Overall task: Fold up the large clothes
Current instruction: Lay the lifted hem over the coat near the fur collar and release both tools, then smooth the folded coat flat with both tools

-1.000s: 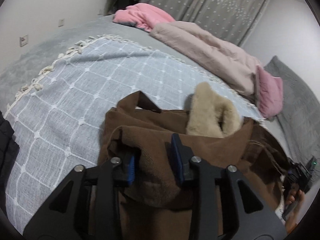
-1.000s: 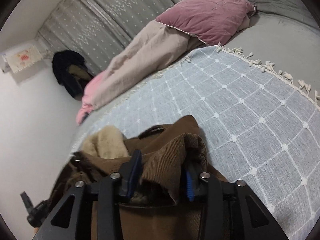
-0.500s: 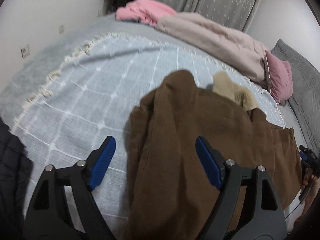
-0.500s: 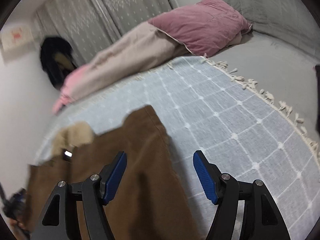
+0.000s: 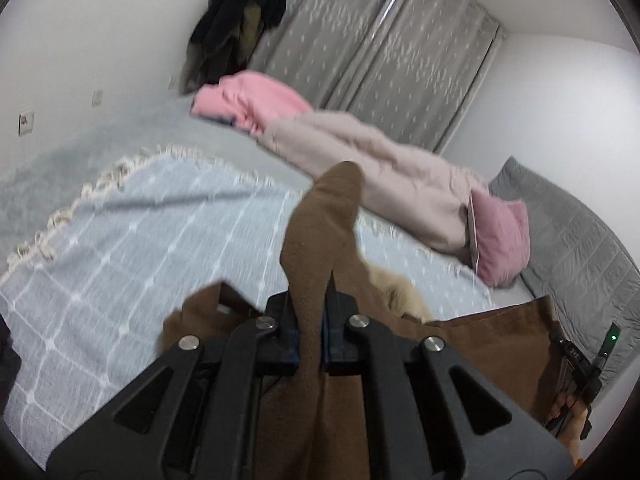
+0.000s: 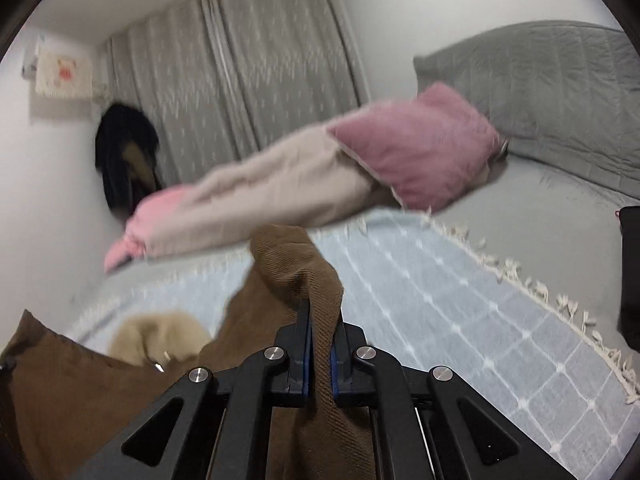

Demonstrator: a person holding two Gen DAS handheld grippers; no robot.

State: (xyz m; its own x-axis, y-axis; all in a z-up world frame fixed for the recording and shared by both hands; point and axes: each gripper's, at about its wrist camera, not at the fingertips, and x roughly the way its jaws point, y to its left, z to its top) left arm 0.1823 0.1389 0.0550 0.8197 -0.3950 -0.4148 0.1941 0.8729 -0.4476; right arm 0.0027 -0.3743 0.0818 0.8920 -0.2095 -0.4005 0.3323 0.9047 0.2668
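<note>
Comparing this moment with half a second ago, both tools are found changed from wide apart to clamped: the left tool (image 5: 308, 320) is pinched tight on a ridge of the brown corduroy coat (image 5: 472, 344), and the right tool (image 6: 320, 344) is likewise pinched on a bunched fold of the same coat, its blue pads nearly hidden by the cloth. The coat, which was seen spread flat on the pale blue checked blanket (image 5: 132, 240), is now gathered upward at both grips, a peak of fabric rising in front of each camera, while the rest is left draped low over the blanket near the front edge of the bed. The tan fur collar (image 6: 160, 336) is still seen between the two grips. Both views are tilted higher toward the grey curtain (image 5: 372, 60), and motion blur is present, so a lift is judged to be under way. A new fold is thus judged to be started, with the coat's edge taken up to be carried over. The pink pillow (image 6: 416, 144) and the beige duvet (image 5: 380, 160) are left well apart from the work.
</note>
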